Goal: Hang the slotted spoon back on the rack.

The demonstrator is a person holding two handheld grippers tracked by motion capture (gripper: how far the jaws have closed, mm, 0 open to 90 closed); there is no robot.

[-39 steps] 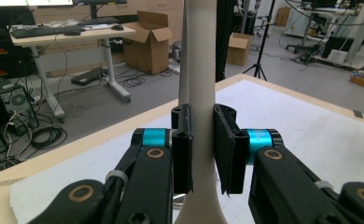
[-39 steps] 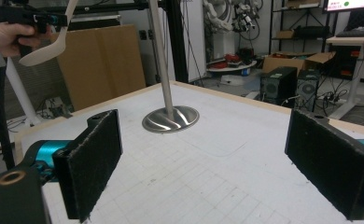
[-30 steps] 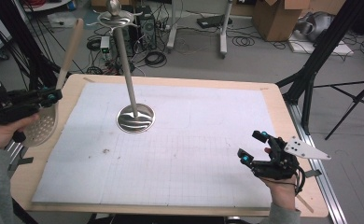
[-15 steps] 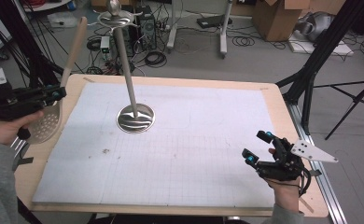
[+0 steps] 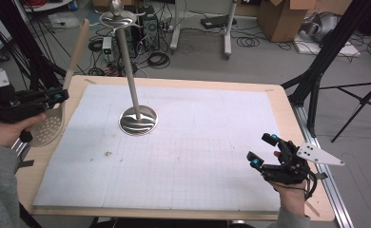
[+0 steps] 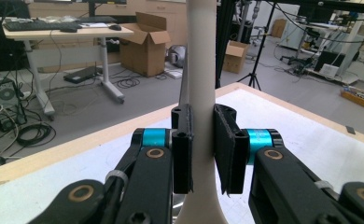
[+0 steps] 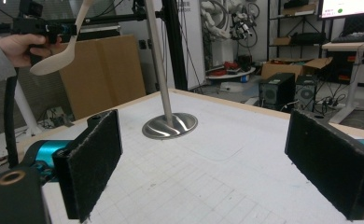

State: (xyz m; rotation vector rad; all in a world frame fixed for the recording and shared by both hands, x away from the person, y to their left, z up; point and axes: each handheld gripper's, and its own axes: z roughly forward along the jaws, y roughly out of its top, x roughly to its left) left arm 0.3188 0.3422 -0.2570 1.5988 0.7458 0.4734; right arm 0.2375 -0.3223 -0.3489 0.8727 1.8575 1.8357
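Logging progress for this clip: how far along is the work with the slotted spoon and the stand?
Done: the left gripper has picked up the slotted spoon, jaws clamped on its handle, bowl hanging off the table's left edge. In hand: it is held upright, apart from the stand. Left: probably hanging it on the stand's top. The right gripper is open, near the right corner.

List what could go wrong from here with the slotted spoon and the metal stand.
1. The left gripper clamps the cream slotted spoon on its narrow handle, with the perforated bowl hanging below, so the spoon could pivot or slip in the jaws.
2. The tall silver metal stand rests on a small round base; a knock from the long handle might tip it.
3. The right gripper is open and well away from the stand, so it is not steadying it.
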